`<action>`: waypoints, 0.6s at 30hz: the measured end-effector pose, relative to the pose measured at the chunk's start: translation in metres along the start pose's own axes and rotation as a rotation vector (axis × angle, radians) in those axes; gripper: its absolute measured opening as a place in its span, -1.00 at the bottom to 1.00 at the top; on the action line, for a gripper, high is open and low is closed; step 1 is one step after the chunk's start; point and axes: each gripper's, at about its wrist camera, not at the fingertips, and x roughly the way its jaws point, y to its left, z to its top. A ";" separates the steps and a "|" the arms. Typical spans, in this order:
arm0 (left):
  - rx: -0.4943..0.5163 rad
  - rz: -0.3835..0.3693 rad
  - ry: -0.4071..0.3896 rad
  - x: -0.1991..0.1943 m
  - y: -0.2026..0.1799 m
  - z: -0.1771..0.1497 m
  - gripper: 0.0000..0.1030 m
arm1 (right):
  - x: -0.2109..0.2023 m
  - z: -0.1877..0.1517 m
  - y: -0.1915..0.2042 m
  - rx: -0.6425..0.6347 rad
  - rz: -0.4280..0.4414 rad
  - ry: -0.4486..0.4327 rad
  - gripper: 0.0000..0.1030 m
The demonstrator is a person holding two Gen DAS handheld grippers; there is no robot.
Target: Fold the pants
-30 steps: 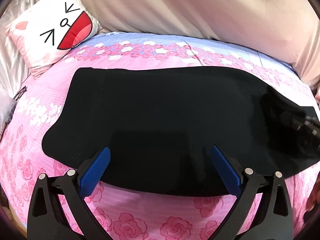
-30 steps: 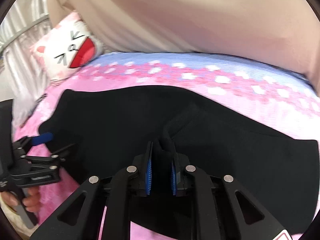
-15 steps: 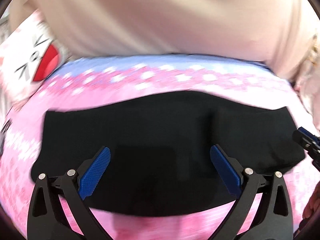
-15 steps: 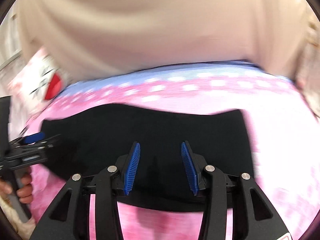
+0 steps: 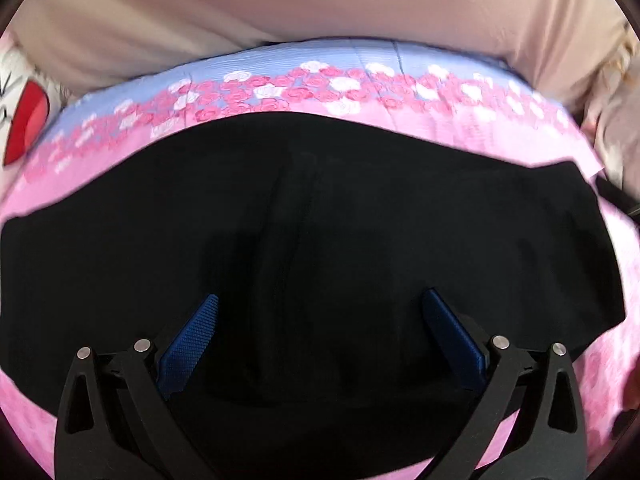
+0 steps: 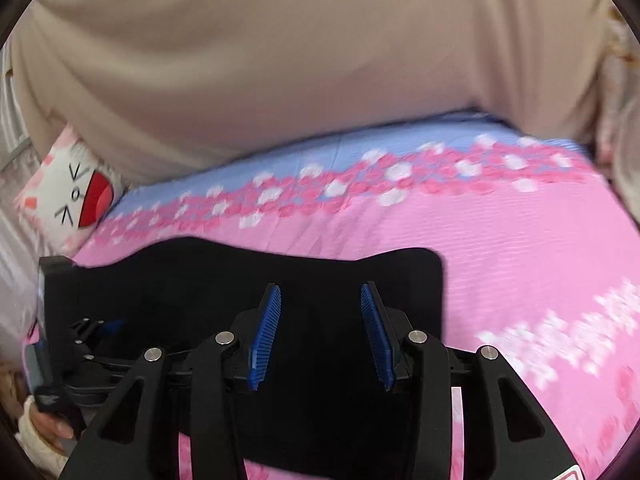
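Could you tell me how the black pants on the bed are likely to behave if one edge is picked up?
The black pants would probably hang limp and drape rather than hold shape: they lie flat, following the pink floral bedspread. Their wavy outline and soft crease suggest thin, light cloth. On this soft cover, pushing would likely bunch them rather than slide them.

Black pants on seemingly rose-printed pink bedspread.

Both grippers tip steeply downward. The left gripper holds its blue pads spread wide, empty. The right gripper stands partly parted, gripping nothing; a hand at eight o'clock grasps the left tool
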 end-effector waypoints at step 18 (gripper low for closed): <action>0.005 0.113 -0.056 -0.030 0.011 -0.010 0.91 | -0.017 -0.015 -0.001 0.050 -0.078 0.007 -0.30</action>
